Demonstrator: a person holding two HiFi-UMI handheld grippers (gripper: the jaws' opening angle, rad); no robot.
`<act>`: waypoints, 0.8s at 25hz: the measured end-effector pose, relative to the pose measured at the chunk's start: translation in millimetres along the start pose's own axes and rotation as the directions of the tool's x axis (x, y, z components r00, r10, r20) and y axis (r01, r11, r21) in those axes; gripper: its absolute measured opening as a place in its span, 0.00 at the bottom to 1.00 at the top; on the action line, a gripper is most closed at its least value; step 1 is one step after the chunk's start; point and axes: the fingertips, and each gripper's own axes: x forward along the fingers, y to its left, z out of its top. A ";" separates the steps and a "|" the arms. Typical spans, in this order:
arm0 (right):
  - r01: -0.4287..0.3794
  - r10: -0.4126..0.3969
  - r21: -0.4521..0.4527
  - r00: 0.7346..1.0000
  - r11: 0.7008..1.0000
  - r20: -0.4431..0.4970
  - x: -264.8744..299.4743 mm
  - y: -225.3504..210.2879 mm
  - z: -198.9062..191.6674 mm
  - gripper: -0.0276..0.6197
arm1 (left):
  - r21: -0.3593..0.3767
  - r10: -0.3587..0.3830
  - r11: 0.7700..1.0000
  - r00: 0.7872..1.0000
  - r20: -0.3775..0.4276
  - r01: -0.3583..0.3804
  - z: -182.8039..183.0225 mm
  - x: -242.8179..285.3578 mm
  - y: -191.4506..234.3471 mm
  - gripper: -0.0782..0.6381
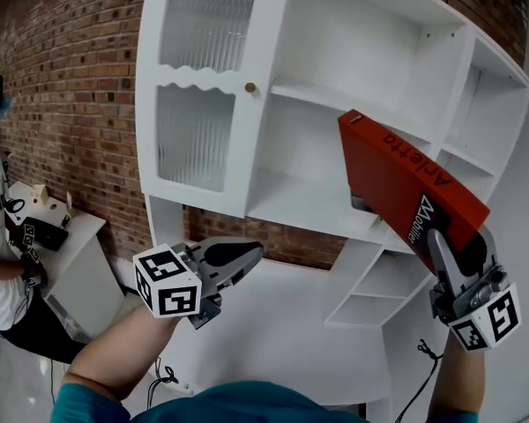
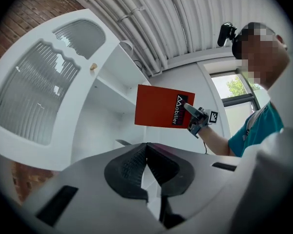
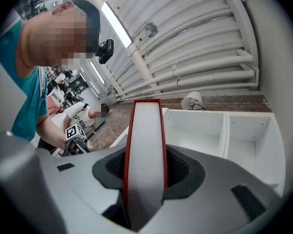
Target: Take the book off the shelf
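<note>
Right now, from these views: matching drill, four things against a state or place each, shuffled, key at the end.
Things
1. red book
2. left gripper
3. right gripper
4. round knob

States or places
A. shut, nothing between the jaws
B. on the white cabinet door with ribbed glass
C. held tilted in front of the shelf unit
D. clamped on the book's lower end

Pairs: 1-C, 2-A, 3-D, 4-B

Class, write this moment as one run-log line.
right gripper: shut on red book | red book: tilted, off white shelf | left gripper: shut, empty
</note>
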 end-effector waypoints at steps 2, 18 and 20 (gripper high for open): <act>-0.039 0.039 0.066 0.999 0.997 0.005 -9.6 0.8 -18.9 0.31 | -0.012 0.044 0.999 0.999 -0.001 -0.044 -17.8 4.9 -4.6 0.13; -0.223 0.286 0.650 0.958 0.727 0.009 -81.0 128.5 -227.8 0.31 | -0.216 0.317 0.911 0.932 -0.175 -0.350 -216.8 -38.9 -30.0 0.13; -0.175 0.285 0.698 0.958 0.694 -0.043 -84.1 158.7 -258.9 0.31 | -0.234 0.315 0.905 0.930 -0.189 -0.354 -232.2 -56.0 -27.4 0.13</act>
